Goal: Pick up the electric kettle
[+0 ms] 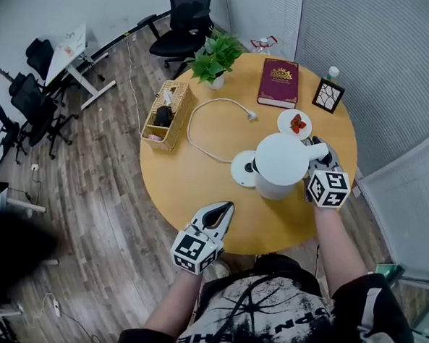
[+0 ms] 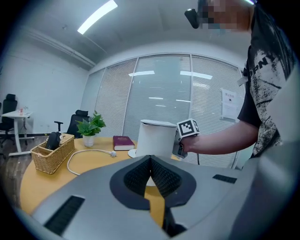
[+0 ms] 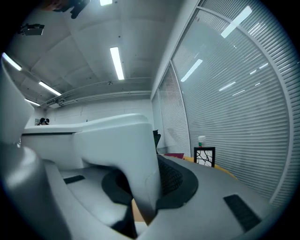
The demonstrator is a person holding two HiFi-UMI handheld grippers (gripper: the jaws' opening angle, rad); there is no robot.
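Observation:
The white electric kettle (image 1: 279, 164) is over the right side of the round wooden table (image 1: 192, 187), just right of its round white base (image 1: 242, 169). My right gripper (image 1: 314, 160) is shut on the kettle's handle (image 3: 129, 154), which fills the gap between the pads in the right gripper view. My left gripper (image 1: 223, 211) hovers over the table's near edge, shut with nothing in it. In the left gripper view its closed tips (image 2: 151, 161) point toward the kettle (image 2: 157, 138) and the right gripper's marker cube (image 2: 188, 128).
A wicker basket (image 1: 166, 115) sits at the table's left edge, with a white power cable (image 1: 203, 123) looping beside it. At the far side are a potted plant (image 1: 214, 57), a red book (image 1: 279, 83), a small picture frame (image 1: 328, 95) and a small plate (image 1: 295, 124). Office chairs (image 1: 184, 24) stand beyond.

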